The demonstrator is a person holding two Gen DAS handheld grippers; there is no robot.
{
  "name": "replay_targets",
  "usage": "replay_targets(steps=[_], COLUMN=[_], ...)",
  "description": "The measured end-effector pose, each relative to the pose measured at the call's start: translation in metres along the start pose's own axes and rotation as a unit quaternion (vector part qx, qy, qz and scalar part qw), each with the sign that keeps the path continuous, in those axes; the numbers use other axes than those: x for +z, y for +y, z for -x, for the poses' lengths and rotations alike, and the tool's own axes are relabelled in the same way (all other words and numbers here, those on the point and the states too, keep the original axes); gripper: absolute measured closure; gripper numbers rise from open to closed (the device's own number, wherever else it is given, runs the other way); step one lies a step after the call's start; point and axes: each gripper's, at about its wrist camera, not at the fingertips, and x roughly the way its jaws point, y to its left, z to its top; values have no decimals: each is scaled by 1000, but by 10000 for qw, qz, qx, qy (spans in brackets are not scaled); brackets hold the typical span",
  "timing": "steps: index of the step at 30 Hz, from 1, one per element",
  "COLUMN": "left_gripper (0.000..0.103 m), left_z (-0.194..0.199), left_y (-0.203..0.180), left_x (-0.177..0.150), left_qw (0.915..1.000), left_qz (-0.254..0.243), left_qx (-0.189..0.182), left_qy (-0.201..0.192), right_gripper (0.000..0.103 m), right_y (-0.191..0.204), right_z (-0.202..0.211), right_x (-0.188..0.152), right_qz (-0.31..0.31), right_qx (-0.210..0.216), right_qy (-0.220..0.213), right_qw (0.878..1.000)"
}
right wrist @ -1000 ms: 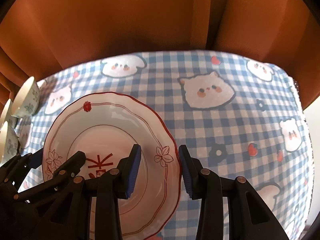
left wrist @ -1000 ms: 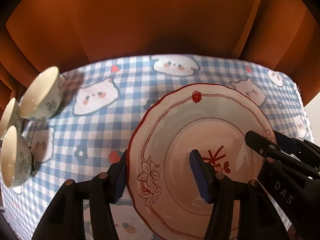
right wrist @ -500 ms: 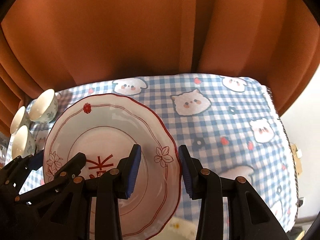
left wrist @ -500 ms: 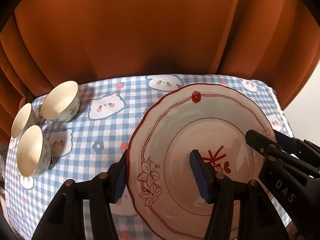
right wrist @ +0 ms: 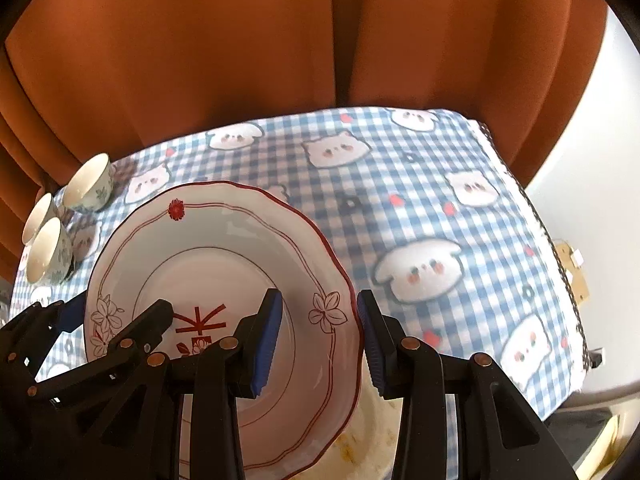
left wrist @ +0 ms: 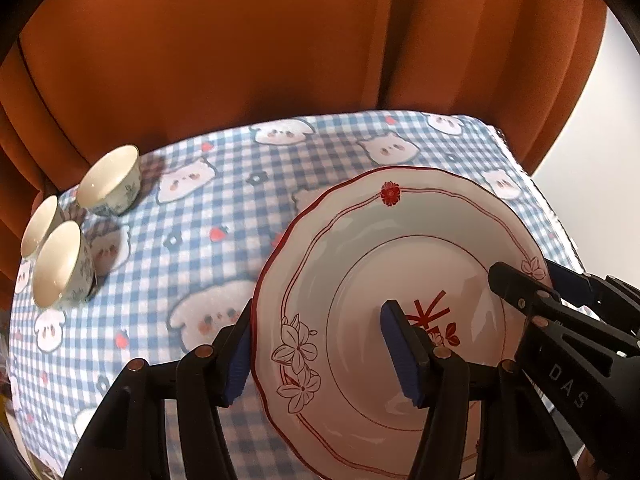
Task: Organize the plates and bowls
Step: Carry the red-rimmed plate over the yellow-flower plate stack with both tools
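Note:
A white plate with a red scalloped rim and red flower marks point(left wrist: 400, 264) is held up above the table by both grippers; it also shows in the right wrist view point(right wrist: 224, 248). My left gripper point(left wrist: 320, 352) is shut on the plate's left rim, one pad under it and one inside. My right gripper point(right wrist: 320, 340) is shut on the plate's right rim, and shows in the left wrist view point(left wrist: 560, 300). Three small white bowls with green print point(left wrist: 110, 180) point(left wrist: 60, 264) point(left wrist: 38, 226) stand at the table's far left.
The table wears a blue-and-white checked cloth with cat faces point(right wrist: 420, 208). An orange curtain point(right wrist: 280, 60) hangs behind it. The table's right edge point(right wrist: 560, 248) drops to a pale floor. Something pale and stained point(right wrist: 368, 432) shows below the plate.
Both grippers have lifted the plate up and back from the table; the cloth and the bowls now look smaller and farther below. The grips on the rim have not shifted.

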Motion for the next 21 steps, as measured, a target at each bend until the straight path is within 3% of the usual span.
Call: replay_targets(steps=[8, 21], left_gripper=[42, 41], left_z=[1, -33], left_y=[-26, -50], left_x=[-28, -64], left_qw=[9996, 9960], left_qz=[173, 707], left_qx=[27, 166], left_qy=[203, 524], right_gripper=[61, 61], right_y=[-26, -59], right_z=[11, -25], right_x=[-24, -52], right_qz=[70, 370], right_qx=[125, 454], right_qy=[80, 503], right_qw=[9999, 9970])
